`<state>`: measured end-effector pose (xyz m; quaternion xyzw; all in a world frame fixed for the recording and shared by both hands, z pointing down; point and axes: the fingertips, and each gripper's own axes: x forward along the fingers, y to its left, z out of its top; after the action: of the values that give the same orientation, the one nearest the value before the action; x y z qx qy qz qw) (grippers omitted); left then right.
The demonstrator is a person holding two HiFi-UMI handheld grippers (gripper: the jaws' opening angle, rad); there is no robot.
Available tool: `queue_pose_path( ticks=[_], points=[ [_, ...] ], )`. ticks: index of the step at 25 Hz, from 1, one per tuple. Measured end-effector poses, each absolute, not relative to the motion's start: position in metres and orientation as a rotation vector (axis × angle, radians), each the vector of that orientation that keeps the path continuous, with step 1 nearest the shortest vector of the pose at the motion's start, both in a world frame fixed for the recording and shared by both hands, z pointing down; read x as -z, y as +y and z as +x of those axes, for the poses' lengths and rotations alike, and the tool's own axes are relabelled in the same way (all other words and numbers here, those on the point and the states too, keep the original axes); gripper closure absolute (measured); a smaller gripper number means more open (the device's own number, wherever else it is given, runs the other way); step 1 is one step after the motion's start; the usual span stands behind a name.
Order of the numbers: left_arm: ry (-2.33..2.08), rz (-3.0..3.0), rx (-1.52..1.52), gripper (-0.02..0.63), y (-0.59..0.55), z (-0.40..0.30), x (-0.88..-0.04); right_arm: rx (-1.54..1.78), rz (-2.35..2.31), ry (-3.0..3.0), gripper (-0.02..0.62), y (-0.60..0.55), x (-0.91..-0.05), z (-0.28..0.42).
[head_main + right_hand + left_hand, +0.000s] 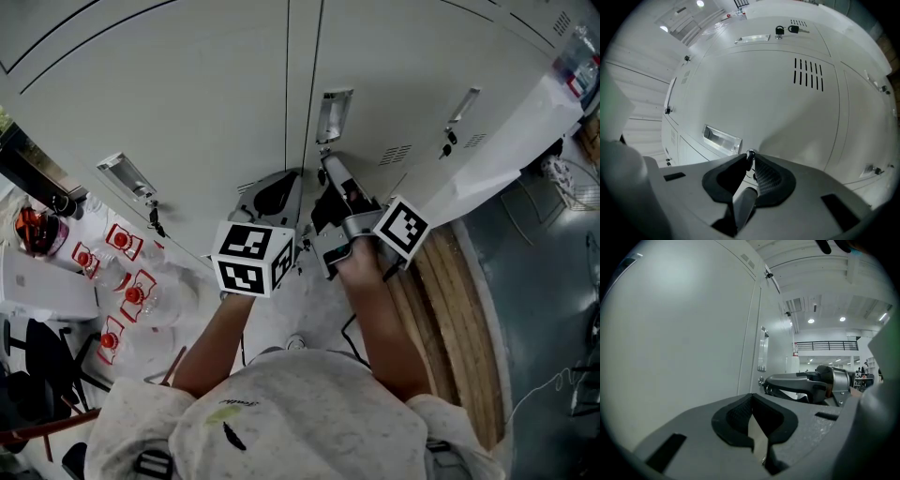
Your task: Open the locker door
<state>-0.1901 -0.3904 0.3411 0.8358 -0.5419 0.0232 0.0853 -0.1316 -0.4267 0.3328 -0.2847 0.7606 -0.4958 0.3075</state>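
Two grippers at the lockers: centre-left in the head view, the left gripper [751,398] is clenched on nothing. Just right, the right gripper [749,157] pinches a small shiny metal key [750,153] under the recessed steel handle [723,139] of the closed pale grey metal locker door [403,75].

Pale grey locker door [398,75], shut.
I see it flush and upright straight ahead, a recessed metal handle [334,114] at its left edge and the key [750,153] just below.
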Motion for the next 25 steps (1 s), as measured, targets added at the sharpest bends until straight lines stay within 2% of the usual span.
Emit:
queue_pose_path(
  ticks=[25],
  points=[
    [-1.716,2.446,-0.098,0.6,-0.353,-0.157,-0.335,1.355,-0.651,2.048,0.548,-0.391,-0.334,-0.099]
  ],
)
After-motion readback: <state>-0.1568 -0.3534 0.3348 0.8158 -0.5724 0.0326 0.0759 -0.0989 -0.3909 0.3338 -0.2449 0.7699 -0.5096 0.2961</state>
